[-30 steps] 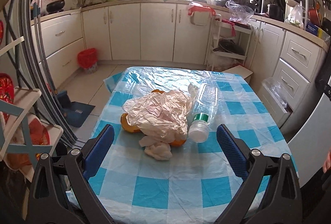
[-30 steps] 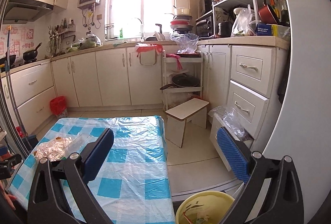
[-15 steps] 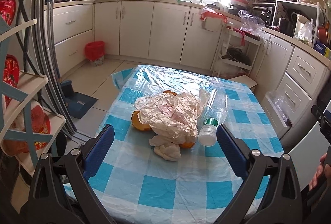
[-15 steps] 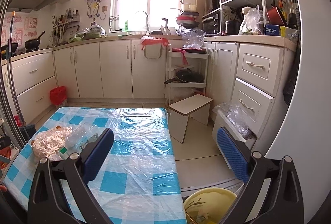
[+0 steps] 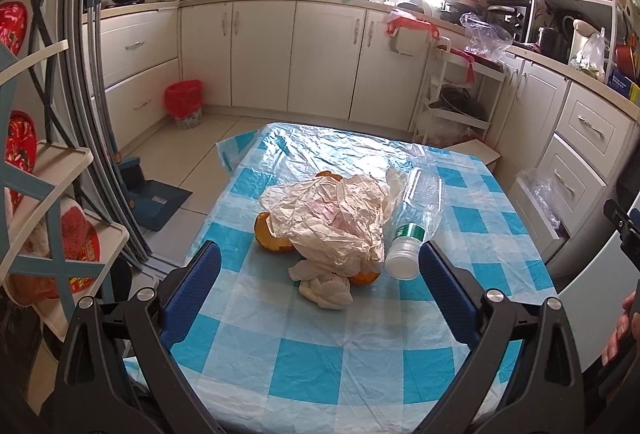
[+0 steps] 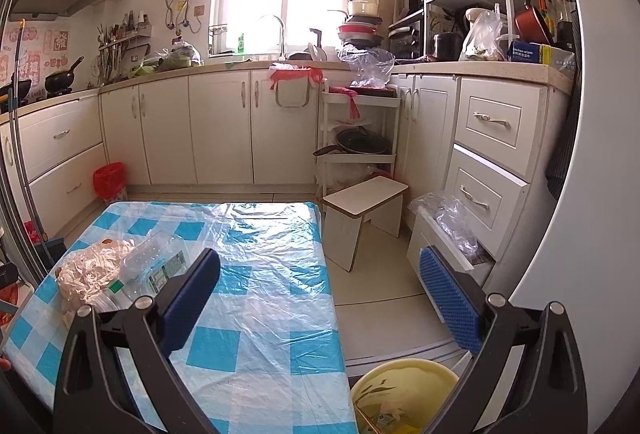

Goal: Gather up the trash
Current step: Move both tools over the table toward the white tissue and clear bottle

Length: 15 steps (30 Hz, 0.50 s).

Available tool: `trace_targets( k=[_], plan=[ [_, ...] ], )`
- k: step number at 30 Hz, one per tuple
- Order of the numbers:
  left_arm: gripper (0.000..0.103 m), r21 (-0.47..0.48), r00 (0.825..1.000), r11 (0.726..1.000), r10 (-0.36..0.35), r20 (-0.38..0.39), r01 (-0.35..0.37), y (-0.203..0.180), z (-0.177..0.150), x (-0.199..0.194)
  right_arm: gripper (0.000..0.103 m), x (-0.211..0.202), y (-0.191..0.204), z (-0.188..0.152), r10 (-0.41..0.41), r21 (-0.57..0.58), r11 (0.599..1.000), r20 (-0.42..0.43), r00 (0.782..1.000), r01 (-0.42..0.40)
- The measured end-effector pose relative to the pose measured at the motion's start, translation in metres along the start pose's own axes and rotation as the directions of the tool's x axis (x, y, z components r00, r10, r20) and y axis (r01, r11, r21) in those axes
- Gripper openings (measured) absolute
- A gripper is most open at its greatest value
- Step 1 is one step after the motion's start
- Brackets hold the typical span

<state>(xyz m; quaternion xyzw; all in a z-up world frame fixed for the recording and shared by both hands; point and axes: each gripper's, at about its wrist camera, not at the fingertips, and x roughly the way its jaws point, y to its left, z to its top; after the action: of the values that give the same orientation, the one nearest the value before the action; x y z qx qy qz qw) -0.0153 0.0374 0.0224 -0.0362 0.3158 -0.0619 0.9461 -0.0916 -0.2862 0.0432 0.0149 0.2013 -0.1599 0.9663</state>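
Note:
A trash pile lies mid-table on the blue-checked cloth point(image 5: 280, 362): a crumpled plastic bag point(image 5: 332, 218), orange peels point(image 5: 268, 236), a white tissue wad point(image 5: 326, 288) and an empty clear bottle point(image 5: 414, 224) with a white cap. My left gripper point(image 5: 319, 276) is open and empty, its blue pads either side of the pile's near edge, above the table. My right gripper point(image 6: 320, 292) is open and empty over the table's right edge; the bag point(image 6: 90, 270) and bottle point(image 6: 154, 266) lie to its left. A yellow bin point(image 6: 404, 394) stands on the floor below it.
A white stool point(image 6: 366, 203) and an open drawer with a plastic bag point(image 6: 452, 230) stand right of the table. A red bin point(image 5: 184, 103) sits by the cabinets. A shelf rack point(image 5: 44, 201) and a dustpan point(image 5: 154, 199) are at the left.
The left gripper has drawn back slightly and swung its view, with the pile shifting a bit right in frame. The right gripper has swung left, so more of the table and pile show.

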Motion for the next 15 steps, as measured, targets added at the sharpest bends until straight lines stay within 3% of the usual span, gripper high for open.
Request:
trace_targets(
  k=[15],
  plan=[
    [0.095,-0.002,1.000,1.000,0.002,0.005,-0.002,0.0022,0.0009,-0.0006,0.096,-0.0059,0.0034,0.0023,-0.008,-0.016,1.000,0.022,1.000,0.008]
  ],
)
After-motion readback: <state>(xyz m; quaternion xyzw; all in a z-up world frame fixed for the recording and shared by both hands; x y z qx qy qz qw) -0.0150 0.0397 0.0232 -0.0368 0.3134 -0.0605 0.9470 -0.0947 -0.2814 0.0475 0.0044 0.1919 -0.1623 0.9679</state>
